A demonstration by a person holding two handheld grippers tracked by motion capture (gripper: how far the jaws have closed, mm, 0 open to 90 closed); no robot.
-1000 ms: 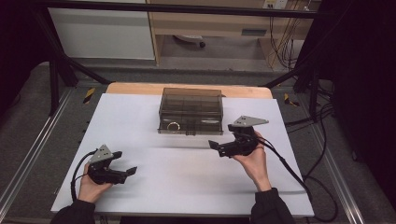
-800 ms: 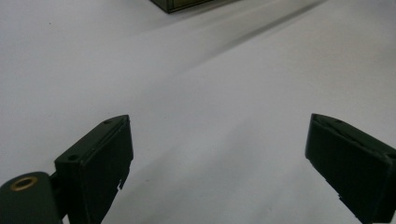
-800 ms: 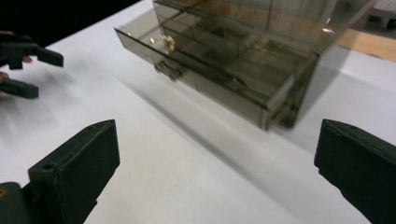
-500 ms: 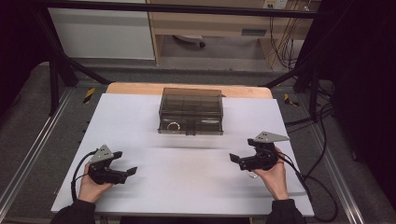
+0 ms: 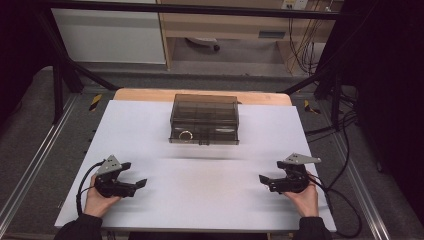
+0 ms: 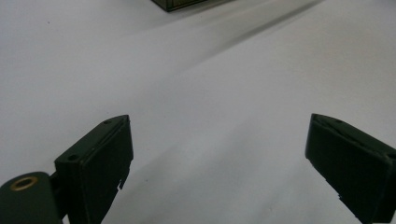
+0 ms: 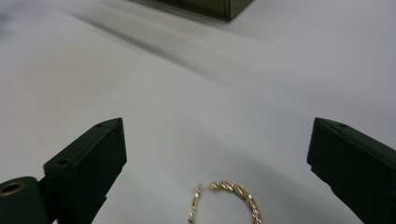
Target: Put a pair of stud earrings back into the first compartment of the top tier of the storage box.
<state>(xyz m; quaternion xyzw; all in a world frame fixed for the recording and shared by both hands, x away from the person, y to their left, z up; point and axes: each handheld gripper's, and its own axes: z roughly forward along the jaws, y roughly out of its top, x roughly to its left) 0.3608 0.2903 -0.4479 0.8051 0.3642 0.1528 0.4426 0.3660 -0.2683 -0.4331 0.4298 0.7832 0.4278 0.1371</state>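
Left gripper [image 5: 131, 184], held in the person's left hand [image 5: 97, 201] near the table's front-left corner: jaws spread wide over bare white table [image 5: 200, 200], nothing between them and nothing touched; in the left gripper view [image 6: 217, 168] the gap between the two black pads is empty. Right gripper [image 5: 264, 180], held in the right hand [image 5: 304, 199] near the front-right corner: jaws likewise wide apart, gripping nothing. In the right gripper view [image 7: 217, 163] a gold twisted-chain ring or bracelet [image 7: 229, 200] lies on the table surface between the jaws, close to the lower frame edge, clear of both pads; its lower part is cut off by the frame. Whether either gripper rests on the table or hovers just above it cannot be told.

A dark translucent compartmented box [image 5: 204, 119] sits at the table's far centre, well apart from both grippers; a small ring-shaped item [image 5: 186, 134] shows through its front-left part. The whole middle of the tabletop between the two grippers, and from them up to the box, is open room.

Count: two grippers, one box, one gold chain piece on the table, one ring-like item in the box
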